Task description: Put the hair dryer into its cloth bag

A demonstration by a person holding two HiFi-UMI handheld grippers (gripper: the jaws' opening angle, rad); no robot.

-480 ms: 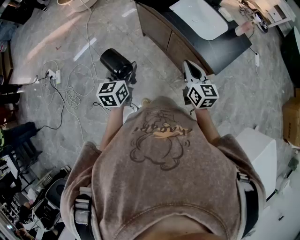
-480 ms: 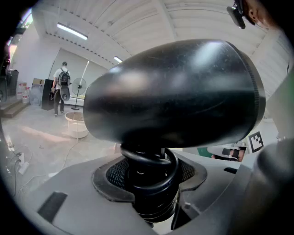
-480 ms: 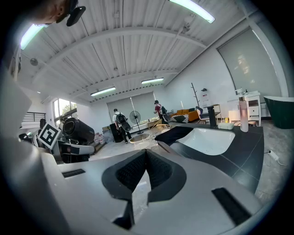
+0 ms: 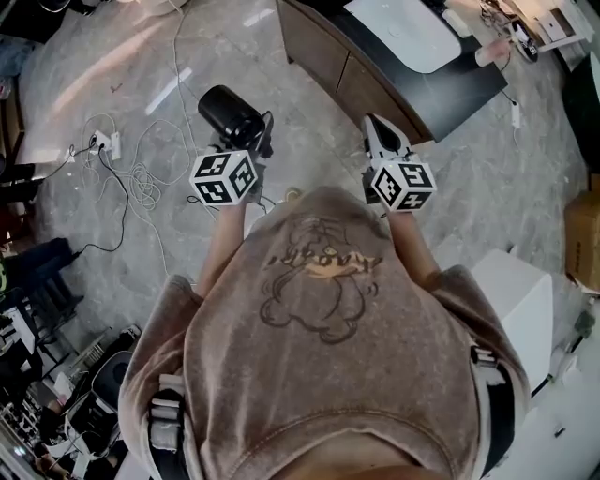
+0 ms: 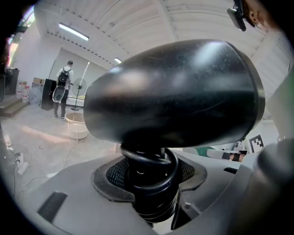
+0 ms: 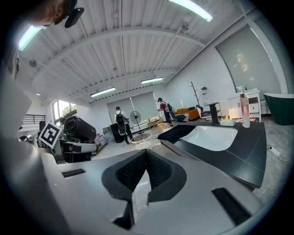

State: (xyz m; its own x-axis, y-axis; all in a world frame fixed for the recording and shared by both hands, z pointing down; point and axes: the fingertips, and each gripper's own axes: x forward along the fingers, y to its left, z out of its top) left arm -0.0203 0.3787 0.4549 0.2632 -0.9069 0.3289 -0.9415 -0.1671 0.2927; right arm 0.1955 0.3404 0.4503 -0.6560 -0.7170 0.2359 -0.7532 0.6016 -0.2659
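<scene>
Scarcely anything has moved since the earlier frame: both grippers, the dryer and the floor around them sit a touch higher in the head view, so the shift reads as the head's, not the hands'.

Item one – glossy black hair dryer point(image 4: 232, 116) with a rounded barrel. It is held up in the air over the grey marbled floor point(image 4: 112, 84), to the left of the dark counter's near corner. Its barrel points away from the person and to the left, and its handle drops into the tongs below.

Item two – left gripper point(image 5: 147, 183). Its jaws are clamped on the dryer's handle, over the black cord point(image 5: 149, 158) coiled round it.

Item three – right gripper point(image 6: 146, 153). Its jaws are pressed together with nothing between them. It is level with the left one, and the dryer lies off to its left, apart from it.

Item four – dark counter point(image 4: 431, 94) with a white basin point(image 4: 398, 28), ahead and to the right.

Cloth bag: in no view. The free right gripper seems the one to fetch it, and the barrel end looks the likelier to enter first.
</scene>
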